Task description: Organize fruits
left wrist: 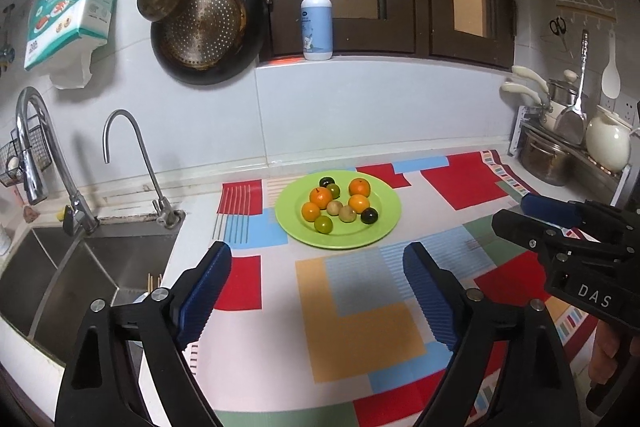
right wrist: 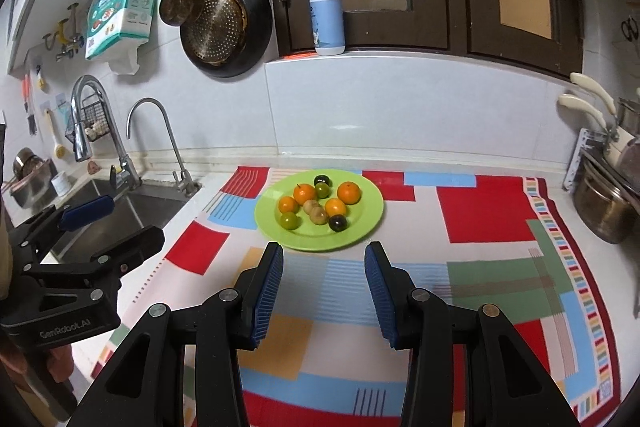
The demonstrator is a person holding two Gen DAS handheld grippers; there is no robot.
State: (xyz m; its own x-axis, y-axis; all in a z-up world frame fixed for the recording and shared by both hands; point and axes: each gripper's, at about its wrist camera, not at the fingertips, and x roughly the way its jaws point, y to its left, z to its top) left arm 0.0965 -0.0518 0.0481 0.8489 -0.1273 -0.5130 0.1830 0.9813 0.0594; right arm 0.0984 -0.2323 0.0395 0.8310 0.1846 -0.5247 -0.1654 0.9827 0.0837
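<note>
A green plate (left wrist: 380, 223) (right wrist: 360, 223) sits on the patterned mat and holds several small fruits: oranges (left wrist: 320, 197) (right wrist: 349, 192), green fruits (left wrist: 322, 224) (right wrist: 289, 221), tan fruits (left wrist: 347, 214) (right wrist: 318, 215) and dark fruits (left wrist: 369, 215) (right wrist: 337, 223). My left gripper (left wrist: 318, 255) is open and empty, hovering over the mat in front of the plate. My right gripper (right wrist: 323, 253) is open and empty, just short of the plate's near rim. The right gripper also shows in the left wrist view (left wrist: 532, 215), and the left gripper in the right wrist view (right wrist: 120, 223).
A sink (left wrist: 80, 267) with two faucets (left wrist: 132, 163) lies to the left. A soap bottle (left wrist: 317, 19) stands on the window sill. Pans (left wrist: 208, 27) hang on the wall. Pots and a white kettle (left wrist: 608, 143) crowd a rack at the right.
</note>
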